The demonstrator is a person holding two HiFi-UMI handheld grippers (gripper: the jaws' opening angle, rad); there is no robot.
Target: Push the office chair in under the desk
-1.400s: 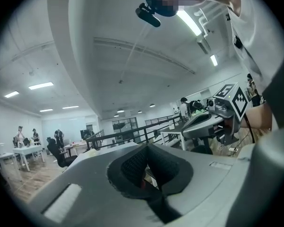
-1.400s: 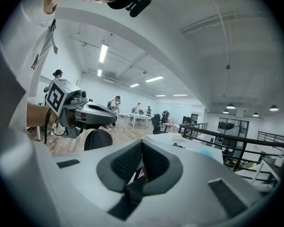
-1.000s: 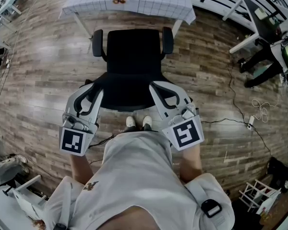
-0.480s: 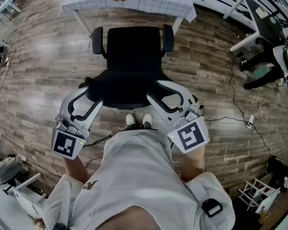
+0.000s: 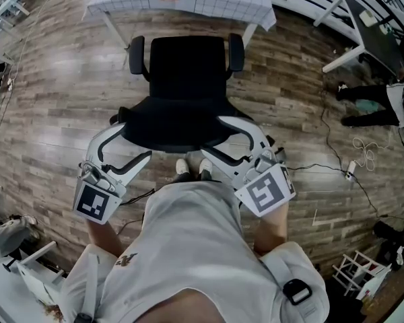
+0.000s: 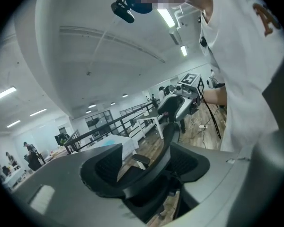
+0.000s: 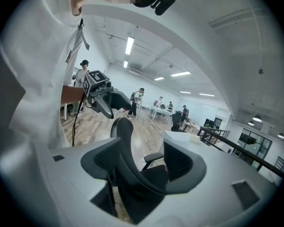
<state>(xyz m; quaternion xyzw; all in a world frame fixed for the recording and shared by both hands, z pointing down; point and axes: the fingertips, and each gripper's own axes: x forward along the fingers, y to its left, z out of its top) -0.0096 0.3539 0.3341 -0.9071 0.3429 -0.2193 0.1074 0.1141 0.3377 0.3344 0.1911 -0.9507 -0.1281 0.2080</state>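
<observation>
The black office chair stands in front of me in the head view, its seat toward the desk with a white checked cloth. The seat's front edge lies at the cloth's edge. My left gripper straddles the left edge of the backrest, and my right gripper straddles its right edge. Both sets of jaws are opening, with the backrest rim between the pads but not pressed. The left gripper view shows the rim running between the pads, and the right gripper view shows the rim likewise.
My shoes stand just behind the chair on the wood floor. Cables trail at the right. White desks and dark gear stand at the right. Several people stand far off in the right gripper view.
Both grippers' jaws have spread apart from the backrest's edges. The chair has rolled slightly toward the desk, and the grippers have drawn back a little.
</observation>
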